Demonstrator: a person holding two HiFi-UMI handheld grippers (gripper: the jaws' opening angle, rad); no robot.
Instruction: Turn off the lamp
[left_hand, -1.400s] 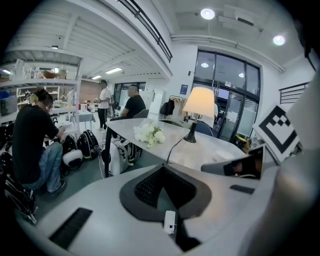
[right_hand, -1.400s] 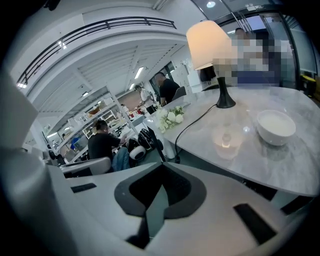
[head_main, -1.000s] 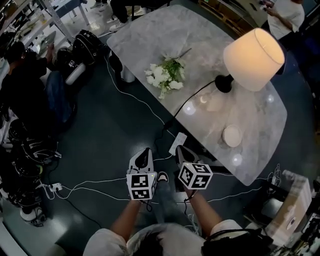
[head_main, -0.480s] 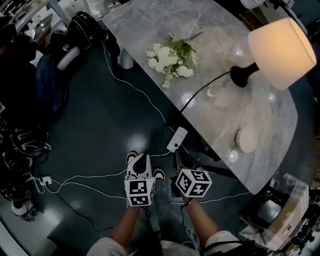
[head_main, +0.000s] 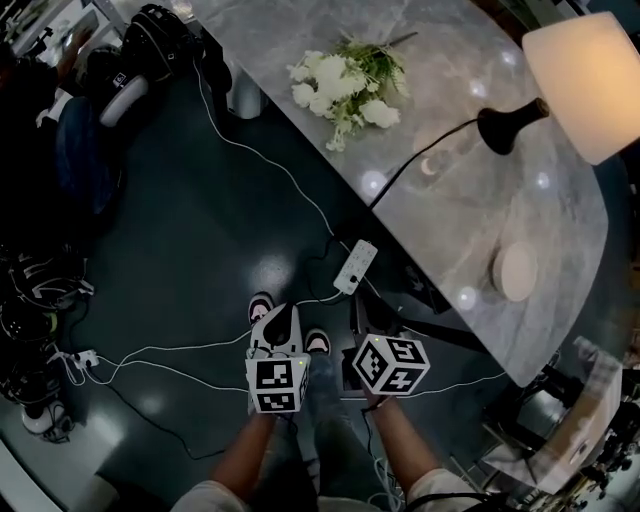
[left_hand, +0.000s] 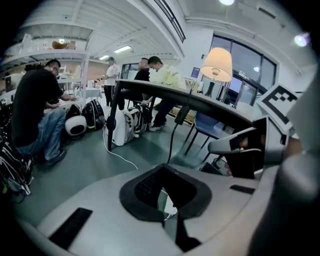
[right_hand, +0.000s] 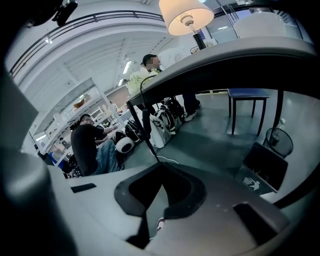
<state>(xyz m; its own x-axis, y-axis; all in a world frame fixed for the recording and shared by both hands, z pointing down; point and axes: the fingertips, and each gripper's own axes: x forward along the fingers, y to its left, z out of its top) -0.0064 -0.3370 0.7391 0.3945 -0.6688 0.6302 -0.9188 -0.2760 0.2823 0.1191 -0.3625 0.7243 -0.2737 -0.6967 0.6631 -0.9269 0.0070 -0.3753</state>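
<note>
Two grippers, the left gripper (head_main: 285, 314) and the right gripper (head_main: 363, 312), hang low over the dark floor, jaws pressed together on nothing. The lamp (head_main: 585, 85) glows at the far end of the marble table (head_main: 560, 250), well apart from both. Its cord (head_main: 420, 165) drops toward a power strip (head_main: 355, 265) just ahead of them. The switching-off appears not yet done.

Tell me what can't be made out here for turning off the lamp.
- Lamp switch: cannot be picked out in any view; the cord is too thin in the head view to reveal one.
- Lampshade: cut off by the head view's right edge.
- Power strip: too small in the head view to show a button.
</note>
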